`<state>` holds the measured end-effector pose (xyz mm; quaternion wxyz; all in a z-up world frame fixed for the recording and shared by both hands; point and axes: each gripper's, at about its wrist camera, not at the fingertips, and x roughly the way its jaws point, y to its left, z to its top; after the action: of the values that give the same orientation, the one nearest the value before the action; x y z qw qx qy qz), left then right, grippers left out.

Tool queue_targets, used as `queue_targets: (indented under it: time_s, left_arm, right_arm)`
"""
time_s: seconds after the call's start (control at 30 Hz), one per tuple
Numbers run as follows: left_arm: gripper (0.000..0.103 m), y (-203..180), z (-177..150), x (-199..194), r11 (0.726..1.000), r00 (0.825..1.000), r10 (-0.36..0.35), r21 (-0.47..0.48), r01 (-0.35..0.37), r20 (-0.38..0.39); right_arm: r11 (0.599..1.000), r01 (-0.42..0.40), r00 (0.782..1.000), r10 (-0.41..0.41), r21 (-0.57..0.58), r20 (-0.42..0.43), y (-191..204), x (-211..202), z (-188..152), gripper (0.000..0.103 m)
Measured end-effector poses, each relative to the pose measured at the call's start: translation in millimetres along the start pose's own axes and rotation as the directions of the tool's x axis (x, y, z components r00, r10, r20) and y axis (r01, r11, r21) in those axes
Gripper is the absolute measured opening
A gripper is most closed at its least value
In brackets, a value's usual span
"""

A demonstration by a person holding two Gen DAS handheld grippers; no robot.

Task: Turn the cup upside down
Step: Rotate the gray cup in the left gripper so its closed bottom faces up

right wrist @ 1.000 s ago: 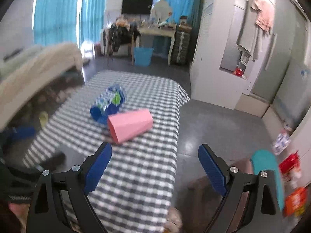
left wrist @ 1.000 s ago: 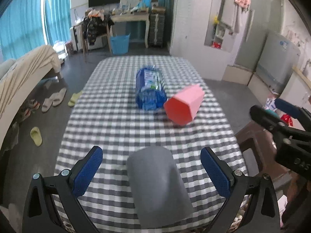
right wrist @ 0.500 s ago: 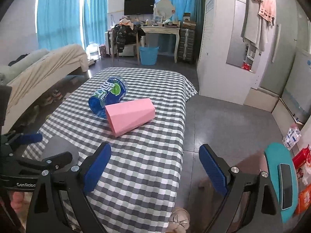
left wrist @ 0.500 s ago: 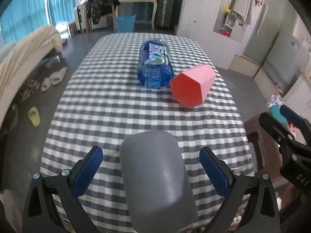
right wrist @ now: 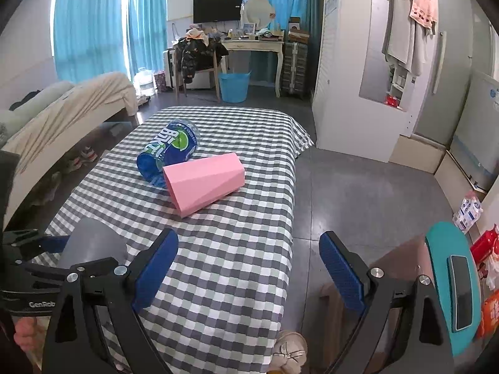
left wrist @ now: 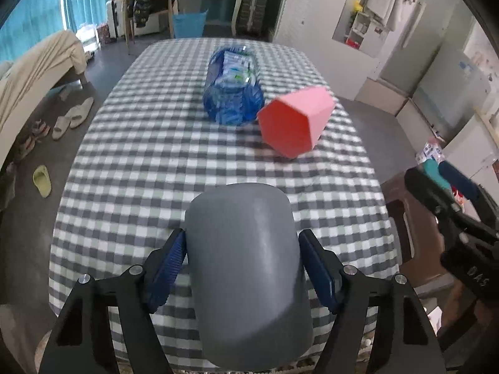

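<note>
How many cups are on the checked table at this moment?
2. A grey cup lies at the near edge, between the pads of the left claw. A pink cup lies on its side further away, beside the blue bottle.

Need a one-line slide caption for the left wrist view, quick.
Left gripper shut on the grey cup at the near table edge; pink cup and blue bottle lie beyond.

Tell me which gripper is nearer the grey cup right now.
Left. The left gripper has its jaws closed against both sides of the grey cup. The right gripper is open off to the cup's right, over the table edge, holding nothing.
</note>
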<state>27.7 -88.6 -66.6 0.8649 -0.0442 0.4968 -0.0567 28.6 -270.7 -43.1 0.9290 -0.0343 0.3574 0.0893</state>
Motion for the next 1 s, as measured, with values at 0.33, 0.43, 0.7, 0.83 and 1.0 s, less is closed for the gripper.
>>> queue_targets:
  time_s: [0.33,0.43,0.7,0.83,1.0]
  left_arm:
    - [0.074,-15.6,31.3,-13.0,0.999,0.988,0.005,0.053,-0.014,0.157]
    - [0.074,-15.9,32.7,-9.5,0.998,0.984,0.014,0.055,-0.024,0.179]
    - [0.073,-20.8,26.7,-5.3,0.995,0.977,0.018,0.09,-0.037,0.212]
    - [0.073,-22.6,28.8,2.4,0.996,0.982,0.0,0.088,-0.017,0.191]
    - [0.073,-28.2,32.8,11.6,0.992,0.982,0.001,0.122,-0.024,0.187]
  right_arm:
    - [1.0,-0.003,1.0,0.003,0.002,-0.016,0.7,6.5,-5.3,0.092]
    - [1.0,-0.004,1.0,0.004,0.004,-0.017,0.7,8.0,-6.3,0.092]
    - [1.0,0.004,1.0,-0.003,0.013,-0.03,-0.5,13.2,-7.0,0.092]
    - [1.0,0.005,1.0,-0.004,0.019,-0.024,-1.8,12.9,-6.9,0.092]
    - [1.0,0.005,1.0,-0.005,0.022,-0.022,-3.3,13.0,-6.9,0.092]
